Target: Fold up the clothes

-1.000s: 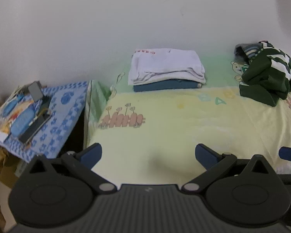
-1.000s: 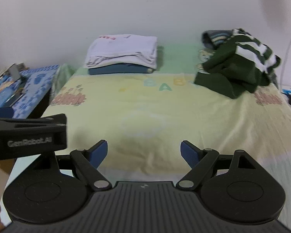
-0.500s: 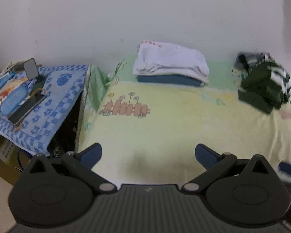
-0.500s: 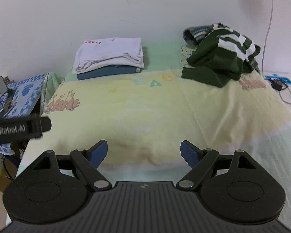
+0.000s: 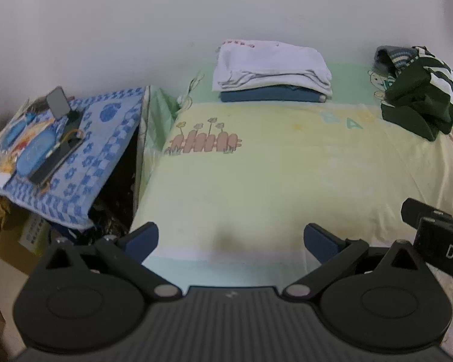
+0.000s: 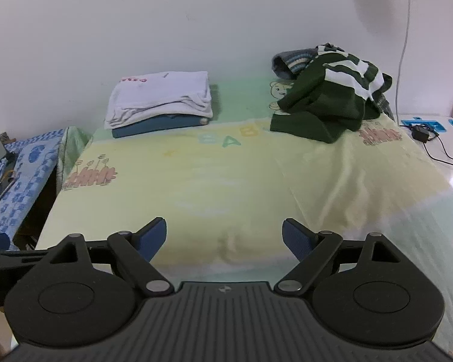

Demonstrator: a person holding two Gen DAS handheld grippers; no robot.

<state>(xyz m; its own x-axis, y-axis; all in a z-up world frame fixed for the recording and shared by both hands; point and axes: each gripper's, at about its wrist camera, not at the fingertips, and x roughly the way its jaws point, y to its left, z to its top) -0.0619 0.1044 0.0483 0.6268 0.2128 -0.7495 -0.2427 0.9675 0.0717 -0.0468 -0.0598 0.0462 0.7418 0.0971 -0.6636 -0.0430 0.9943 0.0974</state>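
A crumpled dark green garment with white stripes (image 6: 329,96) lies in a heap at the far right of the bed (image 6: 226,187), also seen as the green heap (image 5: 422,96). A striped grey-blue piece (image 6: 290,61) pokes out behind it. At the far side against the wall sits a folded stack, a white garment (image 5: 271,63) on a blue one (image 5: 271,95); the same stack (image 6: 160,102) shows in the right wrist view. My left gripper (image 5: 231,241) is open over the bed's near edge, holding nothing. My right gripper (image 6: 225,238) is open too, well short of the green heap.
A side table with a blue patterned cloth (image 5: 75,157) stands left of the bed, carrying a phone (image 5: 57,102) and small items. A charger and cable (image 6: 425,138) lie on a white surface at the right. The right gripper's body (image 5: 438,241) shows at the left view's right edge.
Both grippers pulled back and shifted slightly; the right wrist view has swung so more of the bed's right side and the charger appear. Nothing on the bed moved.
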